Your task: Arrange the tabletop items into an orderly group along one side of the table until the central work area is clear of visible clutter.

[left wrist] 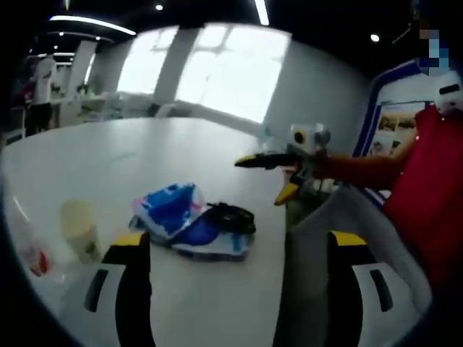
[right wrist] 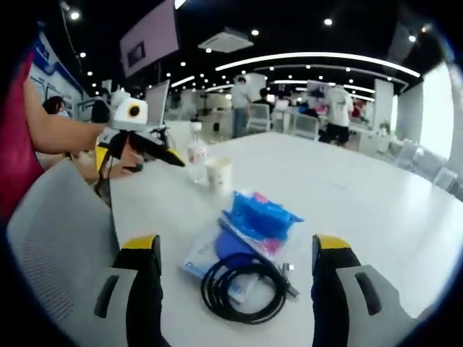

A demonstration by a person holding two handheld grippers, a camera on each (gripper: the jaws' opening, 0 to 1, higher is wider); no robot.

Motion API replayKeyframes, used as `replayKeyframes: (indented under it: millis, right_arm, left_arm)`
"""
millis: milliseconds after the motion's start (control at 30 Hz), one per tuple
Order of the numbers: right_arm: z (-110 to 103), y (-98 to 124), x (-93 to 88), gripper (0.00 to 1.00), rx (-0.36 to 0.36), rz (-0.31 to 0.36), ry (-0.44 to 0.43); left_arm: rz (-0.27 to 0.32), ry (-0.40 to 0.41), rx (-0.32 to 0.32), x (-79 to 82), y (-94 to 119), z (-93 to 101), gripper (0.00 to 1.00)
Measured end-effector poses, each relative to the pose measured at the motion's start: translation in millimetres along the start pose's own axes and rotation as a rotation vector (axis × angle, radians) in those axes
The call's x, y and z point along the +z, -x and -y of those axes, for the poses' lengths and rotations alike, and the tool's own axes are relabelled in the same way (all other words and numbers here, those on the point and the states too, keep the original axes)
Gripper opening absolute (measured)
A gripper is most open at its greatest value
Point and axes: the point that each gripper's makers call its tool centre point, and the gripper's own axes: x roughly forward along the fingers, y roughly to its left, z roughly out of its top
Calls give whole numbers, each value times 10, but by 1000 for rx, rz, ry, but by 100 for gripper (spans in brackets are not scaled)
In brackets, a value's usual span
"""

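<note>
A crumpled blue snack packet (left wrist: 172, 208) lies on a flat blue-and-white packet (left wrist: 210, 242) on the white table (left wrist: 145, 152), with a coiled black cable (left wrist: 233, 217) beside them. A pale paper cup (left wrist: 79, 230) and a clear bottle (left wrist: 25, 249) stand to the left. My left gripper (left wrist: 239, 242) is open just short of the packets, holding nothing. My right gripper (right wrist: 237, 244) is open over the cable (right wrist: 242, 289) and the packets (right wrist: 257, 217), also holding nothing. The cup (right wrist: 218, 173) and bottle (right wrist: 195, 153) stand beyond them. Each gripper shows in the other's view, held by a hand: right gripper (left wrist: 264, 179), left gripper (right wrist: 155, 153).
A grey chair (right wrist: 58, 238) stands at the table's edge by the person in a red top (left wrist: 427, 181). Bare tabletop stretches far beyond the items (right wrist: 347, 188). More desks, chairs and people (right wrist: 336, 108) are in the background.
</note>
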Motion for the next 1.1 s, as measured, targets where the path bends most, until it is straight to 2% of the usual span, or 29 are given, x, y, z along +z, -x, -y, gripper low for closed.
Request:
replayKeyframes:
  millis: [267,533,700,800,933,1100]
  right_arm:
    - [64,120,-85,83,-67,-17,-39]
    - [230,218,38,81,-122,1,-42]
    - [352,177,88,77,-132,5,-44]
    - [416,89,100,75,-124,7,-24]
    - [491,16,85,72,-115,3,-26]
    - [590,-80,86,70,-116,20,-52]
  left_arm:
    - [-7,15,-33,-23,-92,-42,98]
    - [-11,10,-50,37,-177,-76,98]
    - [-19,16,-32,36,-250,-111,98]
    - [-36,9,5,26,-308,-190,98]
    - [-8,37,55,88,-397,-294,97]
    - [-19,48,85,86,-540,-391,97]
